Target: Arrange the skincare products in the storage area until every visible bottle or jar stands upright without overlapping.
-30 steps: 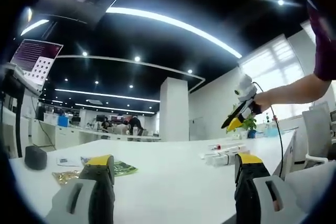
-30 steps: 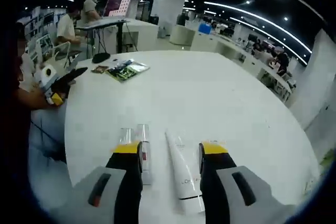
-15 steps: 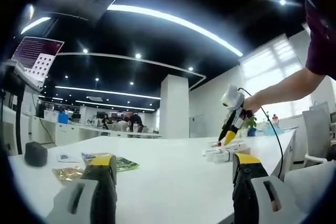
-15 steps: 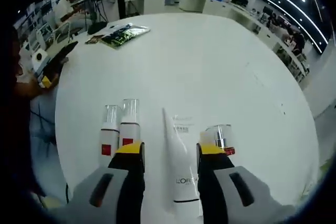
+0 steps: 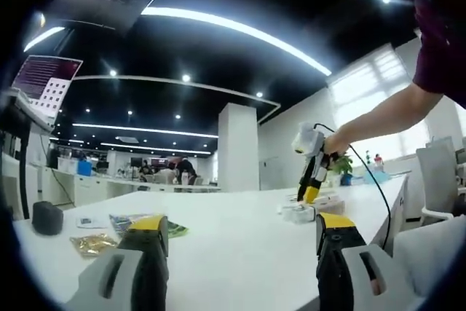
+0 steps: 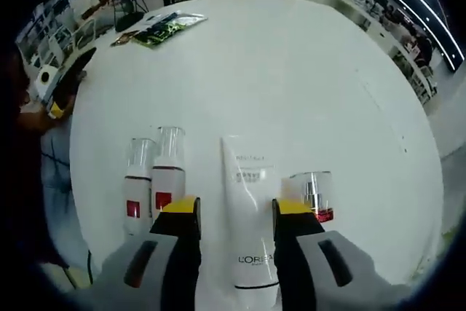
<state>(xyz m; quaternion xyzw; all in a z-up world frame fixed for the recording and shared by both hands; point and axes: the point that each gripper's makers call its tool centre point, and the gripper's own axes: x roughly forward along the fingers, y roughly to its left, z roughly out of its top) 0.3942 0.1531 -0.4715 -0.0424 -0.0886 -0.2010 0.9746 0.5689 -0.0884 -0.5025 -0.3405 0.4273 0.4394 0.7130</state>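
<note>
A white L'Oreal tube (image 6: 247,213) lies flat on the white table (image 6: 291,71), between the two jaws of my right gripper (image 6: 234,213), which is open and straddles it. Two red-labelled bottles with clear caps (image 6: 166,169) lie side by side just left of the tube. A third clear-capped bottle (image 6: 313,194) lies to its right. In the left gripper view the right gripper (image 5: 311,193) points down onto the products (image 5: 300,213) at the far side of the table. My left gripper (image 5: 240,227) is open near the table edge with nothing between its jaws.
Green and gold packets (image 5: 127,225) and a black object (image 5: 46,218) lie at the table's left end; the packets (image 6: 164,28) also show far up in the right gripper view. A person's arm (image 5: 378,114) reaches in from the right. A chair (image 5: 435,180) stands beside the table.
My right gripper has come down closer over the lying products, its jaws now around the tube. The left gripper has stayed almost still.
</note>
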